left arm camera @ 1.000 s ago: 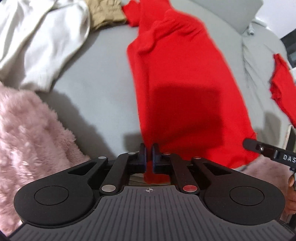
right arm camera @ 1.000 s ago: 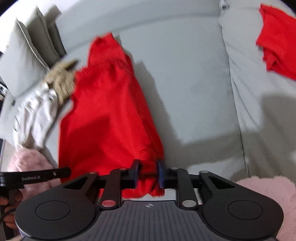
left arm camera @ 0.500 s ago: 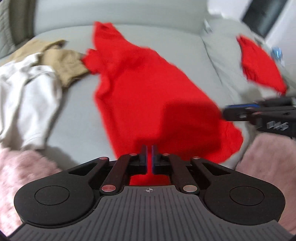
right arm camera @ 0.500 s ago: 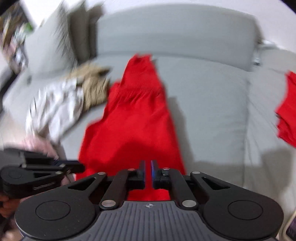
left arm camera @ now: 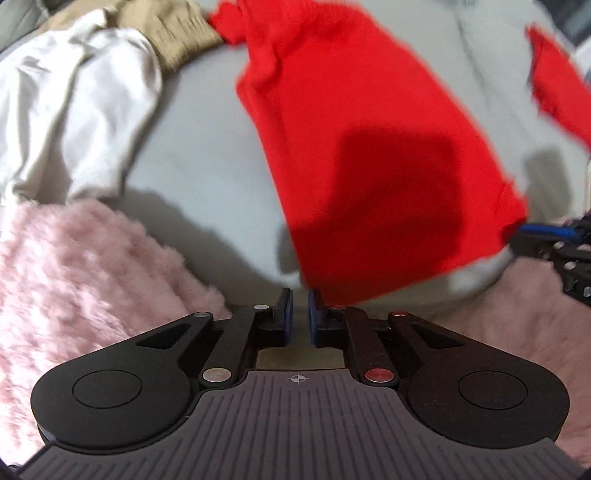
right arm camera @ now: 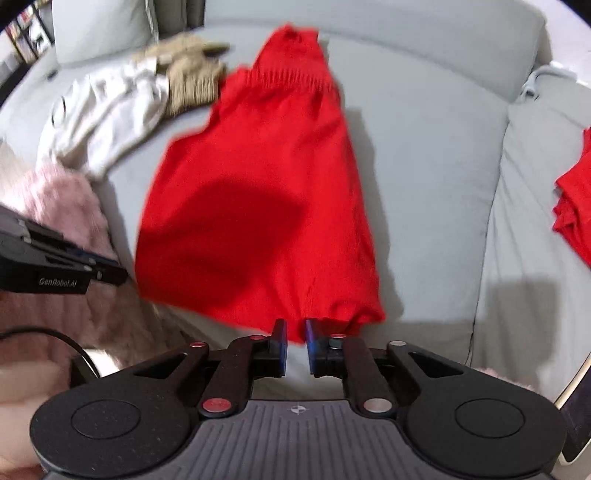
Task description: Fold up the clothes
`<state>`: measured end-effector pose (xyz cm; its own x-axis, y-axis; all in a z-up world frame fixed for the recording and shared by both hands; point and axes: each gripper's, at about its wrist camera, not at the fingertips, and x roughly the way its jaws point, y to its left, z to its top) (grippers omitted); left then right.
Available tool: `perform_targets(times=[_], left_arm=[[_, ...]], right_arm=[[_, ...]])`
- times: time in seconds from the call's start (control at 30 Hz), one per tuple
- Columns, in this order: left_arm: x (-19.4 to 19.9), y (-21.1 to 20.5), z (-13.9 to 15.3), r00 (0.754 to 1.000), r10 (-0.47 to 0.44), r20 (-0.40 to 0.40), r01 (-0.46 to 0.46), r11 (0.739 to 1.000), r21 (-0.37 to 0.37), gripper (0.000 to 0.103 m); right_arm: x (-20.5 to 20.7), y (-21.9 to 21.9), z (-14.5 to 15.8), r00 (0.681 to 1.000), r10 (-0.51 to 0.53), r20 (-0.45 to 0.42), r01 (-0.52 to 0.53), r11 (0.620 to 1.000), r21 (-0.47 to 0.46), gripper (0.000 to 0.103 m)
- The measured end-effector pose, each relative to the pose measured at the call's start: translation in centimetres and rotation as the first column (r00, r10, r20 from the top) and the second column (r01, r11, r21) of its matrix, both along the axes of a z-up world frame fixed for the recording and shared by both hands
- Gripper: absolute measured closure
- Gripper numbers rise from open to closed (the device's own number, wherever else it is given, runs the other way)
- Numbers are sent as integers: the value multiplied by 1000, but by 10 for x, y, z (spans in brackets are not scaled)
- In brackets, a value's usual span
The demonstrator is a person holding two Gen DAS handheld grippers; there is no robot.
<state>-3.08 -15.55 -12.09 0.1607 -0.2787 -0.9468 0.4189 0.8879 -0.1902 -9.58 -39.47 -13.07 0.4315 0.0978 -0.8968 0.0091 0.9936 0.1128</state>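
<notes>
A red knit garment (left arm camera: 365,147) lies spread lengthwise on the grey sofa seat (left arm camera: 207,158); it also shows in the right wrist view (right arm camera: 258,199). My left gripper (left arm camera: 298,314) is slightly open and empty, just short of the garment's near left corner. My right gripper (right arm camera: 295,341) is slightly open and empty at the garment's near hem, which lies loose on the seat. Each gripper shows at the edge of the other's view: the right one (left arm camera: 554,243) and the left one (right arm camera: 59,266).
A white garment (left arm camera: 74,96) and a tan knit garment (left arm camera: 173,33) lie in a heap at the left. A second red garment (right arm camera: 576,206) lies on the right cushion. A pink fluffy blanket (left arm camera: 81,280) covers the sofa's front edge. Grey cushions (right arm camera: 99,26) stand at the back left.
Both grippers were shut on the red garment's near hem and pulled it out flat. Now both have opened a little, let go, and the hem lies on the seat.
</notes>
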Motion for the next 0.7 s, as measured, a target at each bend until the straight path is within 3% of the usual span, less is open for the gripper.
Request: perform_targets(times=[0.07, 0.17, 0.3, 0.37, 0.4, 0.47, 0.6, 0.7], left_arm=[[10, 1, 11, 997, 28, 74, -25, 999, -33, 92], [27, -6, 10, 992, 46, 119, -39, 997, -63, 92], [59, -21, -21, 985, 85, 153, -79, 996, -41, 93], [73, -23, -38, 987, 108, 116, -108, 994, -11, 93], [79, -23, -46, 988, 121, 97, -122, 993, 3, 94], [84, -18, -44, 987, 152, 61, -151, 988, -15, 94], [85, 6, -29, 981, 190, 41, -189, 982, -24, 94], [81, 17, -15, 979, 189, 71, -182, 979, -88, 94]], right_arm=[[18, 4, 5, 999, -5, 51, 5, 1000, 3, 92], [46, 10, 5, 994, -21, 106, 21, 1000, 1, 91], [84, 12, -11, 987, -52, 154, 54, 999, -9, 91], [93, 9, -30, 993, -71, 96, 75, 996, -38, 91], [96, 7, -49, 997, -79, 17, 80, 995, -58, 99], [90, 1, -55, 997, -76, 18, 77, 996, -39, 99], [74, -14, -36, 998, -65, 9, 65, 997, 40, 97], [67, -21, -20, 998, -52, 42, 50, 998, 46, 86]])
